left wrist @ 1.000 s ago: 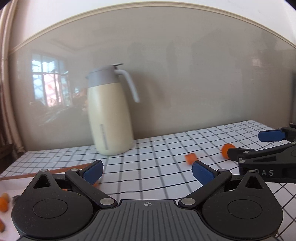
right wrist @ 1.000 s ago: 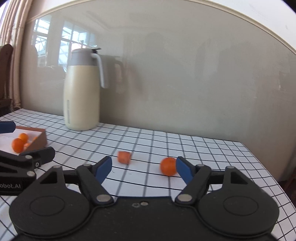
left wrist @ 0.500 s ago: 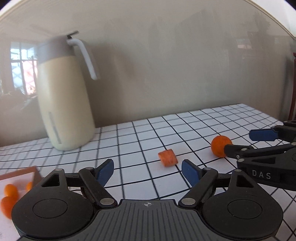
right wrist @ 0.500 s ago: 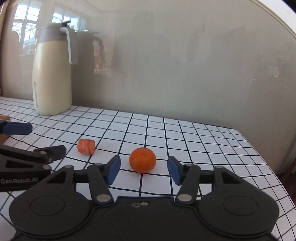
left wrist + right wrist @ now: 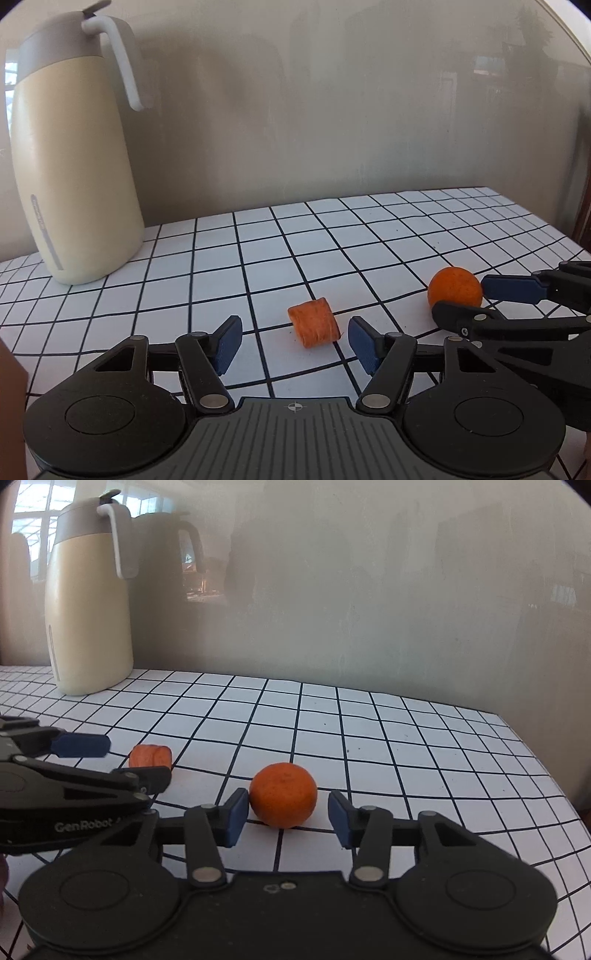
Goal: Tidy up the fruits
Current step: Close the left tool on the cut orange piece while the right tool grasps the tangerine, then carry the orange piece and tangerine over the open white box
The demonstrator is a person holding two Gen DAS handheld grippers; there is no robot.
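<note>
- The round orange [image 5: 283, 794] sits on the grid-patterned tabletop [image 5: 369, 738], between the spread blue pads of the right hand-held gripper [image 5: 284, 818], which has hold of nothing; whether the left pad touches it, I cannot tell.
- A cut orange chunk [image 5: 314, 323] lies on its side just ahead of the left hand-held gripper [image 5: 293, 341], whose jaws stand wide and empty.
- A cream jug [image 5: 74, 166] stands upright near the wall, well apart from both fruits.

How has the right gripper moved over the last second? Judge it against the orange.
Yes. The right gripper has advanced toward the orange, which now sits between its open fingers.
</note>
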